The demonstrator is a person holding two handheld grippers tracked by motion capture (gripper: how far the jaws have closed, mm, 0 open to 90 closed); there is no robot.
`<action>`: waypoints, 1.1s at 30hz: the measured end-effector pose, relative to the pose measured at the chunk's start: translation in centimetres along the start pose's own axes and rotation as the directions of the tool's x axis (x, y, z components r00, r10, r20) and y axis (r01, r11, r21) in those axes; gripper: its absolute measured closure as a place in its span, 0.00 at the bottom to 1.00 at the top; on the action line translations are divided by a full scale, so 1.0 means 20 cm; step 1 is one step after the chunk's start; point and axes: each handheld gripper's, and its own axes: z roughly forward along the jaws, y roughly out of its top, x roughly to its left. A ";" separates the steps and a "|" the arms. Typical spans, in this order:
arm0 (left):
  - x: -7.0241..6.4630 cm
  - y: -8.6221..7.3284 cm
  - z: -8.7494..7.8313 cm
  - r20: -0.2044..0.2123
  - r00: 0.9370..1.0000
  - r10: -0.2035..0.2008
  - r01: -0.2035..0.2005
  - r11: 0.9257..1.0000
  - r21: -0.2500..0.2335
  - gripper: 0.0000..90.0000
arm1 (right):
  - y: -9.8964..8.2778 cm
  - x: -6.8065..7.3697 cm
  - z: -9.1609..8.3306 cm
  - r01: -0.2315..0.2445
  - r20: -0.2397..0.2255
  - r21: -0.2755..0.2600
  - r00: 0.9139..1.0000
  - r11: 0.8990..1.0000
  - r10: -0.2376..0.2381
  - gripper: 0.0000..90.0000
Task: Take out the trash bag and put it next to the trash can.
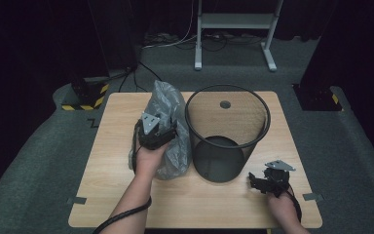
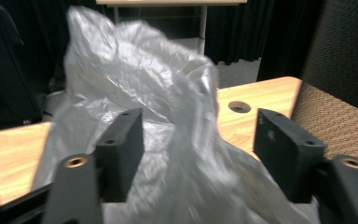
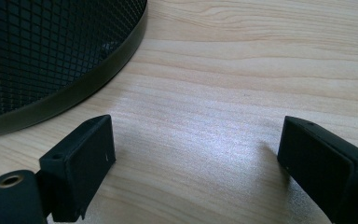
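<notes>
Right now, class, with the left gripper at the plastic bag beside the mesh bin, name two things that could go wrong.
1. The left gripper stands open around the clear plastic bag. The film looks thin and crumpled, so the jaws might catch only a loose fold and let it slip.
2. The bag stands right beside the mesh bin. Since the right gripper rests open on the table and isn't steadying the bin, pulling the bag might nudge or tip it.

One bag (image 1: 168, 127), one mesh bin (image 1: 226, 134)
</notes>
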 end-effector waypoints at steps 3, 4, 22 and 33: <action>0.00 0.01 -0.09 0.013 1.000 0.011 -0.011 1.000 0.012 0.25 | 0.00 0.00 0.00 0.000 0.000 0.000 1.000 1.000 0.000 0.11; 0.01 0.00 -0.13 0.013 1.000 0.020 -0.020 1.000 0.020 0.24 | 0.00 0.00 0.00 -0.001 0.000 0.000 1.000 1.000 0.001 0.11; 0.22 -0.55 -0.49 -0.041 0.997 0.068 -0.055 0.964 0.260 0.16 | 0.01 0.00 0.01 0.005 -0.002 0.000 1.000 1.000 -0.005 0.11; 0.29 -0.73 -0.43 -0.062 0.997 0.050 -0.021 0.915 0.402 0.16 | 0.00 0.00 0.01 0.003 0.000 0.000 1.000 1.000 -0.003 0.11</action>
